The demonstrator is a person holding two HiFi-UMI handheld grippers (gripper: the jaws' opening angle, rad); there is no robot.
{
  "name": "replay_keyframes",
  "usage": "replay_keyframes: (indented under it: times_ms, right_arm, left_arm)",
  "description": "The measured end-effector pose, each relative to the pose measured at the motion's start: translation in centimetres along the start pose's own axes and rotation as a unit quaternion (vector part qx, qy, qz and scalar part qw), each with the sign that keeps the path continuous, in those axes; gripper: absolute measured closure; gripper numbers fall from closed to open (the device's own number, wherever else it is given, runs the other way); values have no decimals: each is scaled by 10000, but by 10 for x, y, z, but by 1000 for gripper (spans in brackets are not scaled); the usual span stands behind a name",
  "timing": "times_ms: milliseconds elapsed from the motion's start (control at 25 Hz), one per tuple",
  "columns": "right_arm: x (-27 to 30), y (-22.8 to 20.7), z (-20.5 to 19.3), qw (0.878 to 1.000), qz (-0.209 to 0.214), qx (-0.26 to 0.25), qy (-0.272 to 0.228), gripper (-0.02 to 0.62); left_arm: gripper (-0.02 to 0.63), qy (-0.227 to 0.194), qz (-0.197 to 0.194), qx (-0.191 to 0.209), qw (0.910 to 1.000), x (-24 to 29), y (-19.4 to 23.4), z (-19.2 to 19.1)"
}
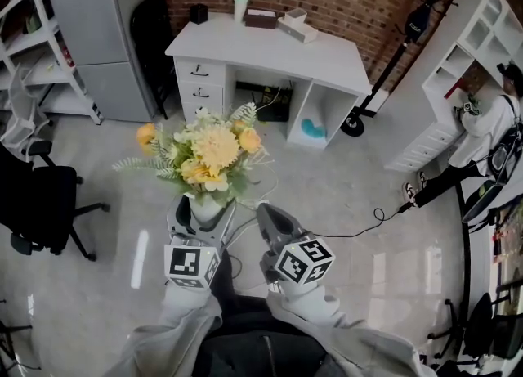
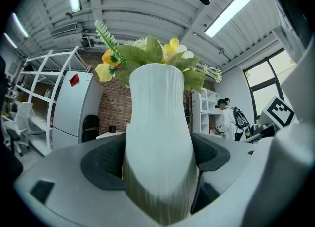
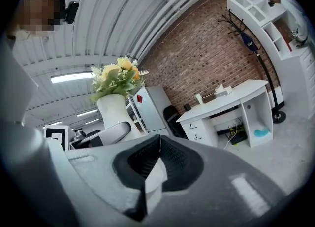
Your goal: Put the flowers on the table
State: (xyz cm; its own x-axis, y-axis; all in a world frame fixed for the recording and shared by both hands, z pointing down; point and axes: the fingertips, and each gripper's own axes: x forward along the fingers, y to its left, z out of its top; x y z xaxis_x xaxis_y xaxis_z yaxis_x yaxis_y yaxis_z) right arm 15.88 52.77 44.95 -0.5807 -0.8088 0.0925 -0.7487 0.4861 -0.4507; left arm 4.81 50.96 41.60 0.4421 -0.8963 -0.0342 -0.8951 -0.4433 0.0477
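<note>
A white ribbed vase (image 1: 207, 206) of yellow and cream flowers (image 1: 210, 150) stands upright in my left gripper (image 1: 204, 215), whose jaws are shut on its body. In the left gripper view the vase (image 2: 158, 147) fills the gap between both dark pads, with the flowers (image 2: 147, 53) above. My right gripper (image 1: 266, 217) hangs beside it on the right, shut with nothing in it; in the right gripper view its pads (image 3: 170, 158) meet. The white desk (image 1: 327, 60) stands ahead against the brick wall, and also shows in the right gripper view (image 3: 231, 98).
On the desk's far edge sit a cup (image 1: 240, 6) and boxes (image 1: 261, 18). A grey fridge (image 1: 106, 32) stands left of it, a black office chair (image 1: 41, 204) at my left. White shelving (image 1: 482, 40), a coat stand (image 1: 417, 20) and a person (image 1: 490, 122) are at right. A cable (image 1: 359, 228) lies on the floor.
</note>
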Motion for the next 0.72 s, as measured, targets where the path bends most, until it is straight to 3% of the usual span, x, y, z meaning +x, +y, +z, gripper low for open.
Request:
replay_keyframes:
  times_ms: [720]
  right_arm:
    - [157,-43,50,9997,72,134,202,595]
  left_arm:
    - [196,122,294,-156,9994,124,118,13]
